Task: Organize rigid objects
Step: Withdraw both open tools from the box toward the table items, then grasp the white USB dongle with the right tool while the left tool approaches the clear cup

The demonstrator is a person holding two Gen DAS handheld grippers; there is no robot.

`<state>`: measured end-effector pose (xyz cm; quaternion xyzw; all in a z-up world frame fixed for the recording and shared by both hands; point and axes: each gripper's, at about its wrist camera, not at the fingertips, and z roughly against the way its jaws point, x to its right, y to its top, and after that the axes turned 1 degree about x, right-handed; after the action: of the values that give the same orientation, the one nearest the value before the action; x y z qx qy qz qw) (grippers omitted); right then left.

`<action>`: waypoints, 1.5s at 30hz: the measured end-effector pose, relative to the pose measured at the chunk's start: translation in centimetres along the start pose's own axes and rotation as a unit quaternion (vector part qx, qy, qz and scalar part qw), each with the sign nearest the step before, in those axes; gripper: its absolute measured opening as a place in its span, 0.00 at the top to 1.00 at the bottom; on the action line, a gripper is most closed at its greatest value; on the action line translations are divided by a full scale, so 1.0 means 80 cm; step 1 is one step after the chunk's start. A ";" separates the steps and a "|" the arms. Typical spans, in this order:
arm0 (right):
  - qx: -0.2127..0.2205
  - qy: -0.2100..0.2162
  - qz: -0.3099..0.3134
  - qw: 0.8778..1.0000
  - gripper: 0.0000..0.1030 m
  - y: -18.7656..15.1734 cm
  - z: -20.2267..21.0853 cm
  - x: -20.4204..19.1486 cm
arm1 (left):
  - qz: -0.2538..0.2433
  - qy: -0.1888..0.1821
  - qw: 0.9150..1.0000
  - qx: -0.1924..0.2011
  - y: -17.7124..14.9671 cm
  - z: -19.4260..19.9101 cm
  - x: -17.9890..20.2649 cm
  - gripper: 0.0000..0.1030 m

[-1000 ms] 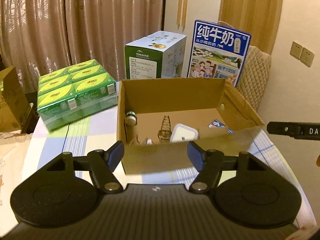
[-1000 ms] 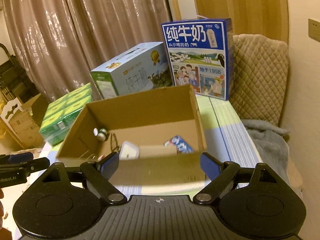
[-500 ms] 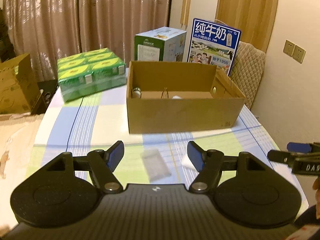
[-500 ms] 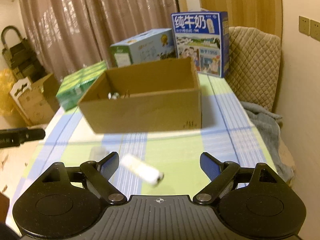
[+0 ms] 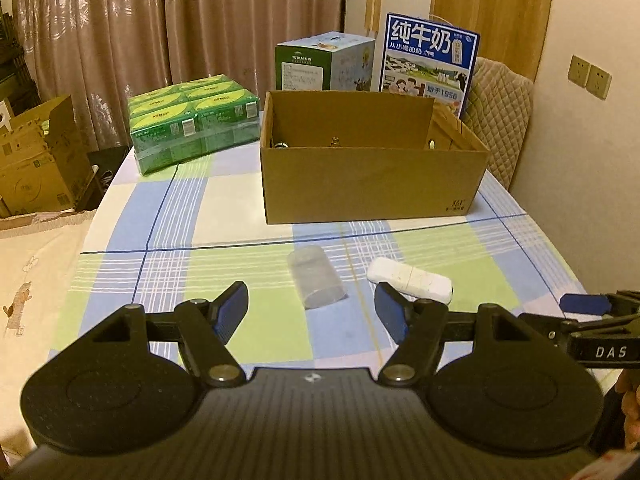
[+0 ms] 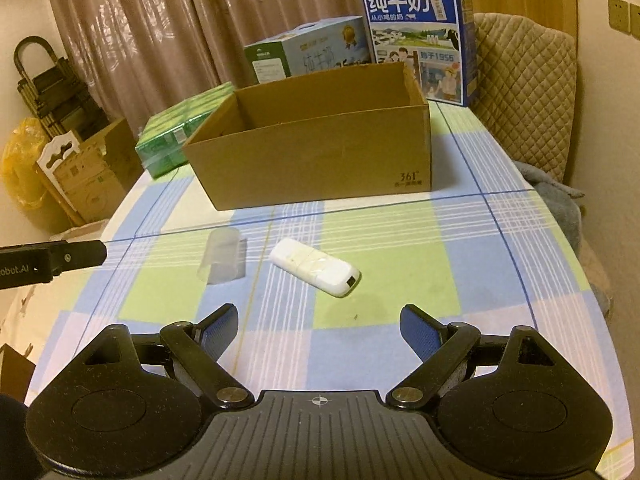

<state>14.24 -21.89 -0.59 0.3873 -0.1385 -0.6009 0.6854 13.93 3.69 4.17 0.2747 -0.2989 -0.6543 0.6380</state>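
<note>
Left gripper [image 5: 310, 312]: jaws apart, nothing between the blue pads — it hangs above the checked tablecloth [image 5: 168, 280] and points down along it toward the box.
Right gripper [image 6: 318, 328]: jaws spread wider than the left one's, also empty, over the near part of the table.
Clear plastic cup [image 5: 316, 278]: lying on its side just ahead of the left gripper, about in line with the gap between its fingers; from the right gripper it sits ahead and to the left [image 6: 222, 256].
White oblong device [image 6: 314, 266]: flat on the cloth, straight ahead of the right gripper and slanted, its end with the small dark window nearer the tool; ahead and to the right of the left gripper, just beyond its right finger [image 5: 408, 280]. Beside the cup, not touching it.
Cardboard box [image 5: 372, 180]: open-topped, farther ahead than both items, well apart from them; small things show at its far wall, too small to tell.
Beyond the box: a wrapped green pack [image 5: 192, 124] to the left, two milk cartons behind — one green and white [image 5: 320, 62], one blue [image 5: 430, 64].
</note>
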 end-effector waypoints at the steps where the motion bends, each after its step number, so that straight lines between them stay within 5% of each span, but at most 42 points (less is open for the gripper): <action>1: 0.000 0.000 0.002 1.000 0.17 0.000 0.000 -0.001 | -0.001 0.000 1.000 -0.001 -0.001 0.000 0.000 0.36; 17: -0.002 -0.003 0.027 1.000 0.17 0.011 -0.020 0.011 | -0.012 -0.001 1.000 -0.014 -0.002 -0.022 -0.008 0.34; 38: -0.050 0.019 0.133 0.990 0.18 0.030 -0.162 0.034 | -0.019 0.005 0.999 -0.030 -0.004 -0.166 -0.040 0.33; 45: -0.071 0.044 0.178 0.980 0.33 0.036 -0.209 0.032 | -0.007 -0.020 0.999 -0.024 -0.009 -0.193 -0.048 0.33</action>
<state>27.87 -18.29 -10.33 0.3326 -0.1319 -0.4601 0.8126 25.01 6.88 -6.84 0.2483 -0.2938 -0.6714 0.6334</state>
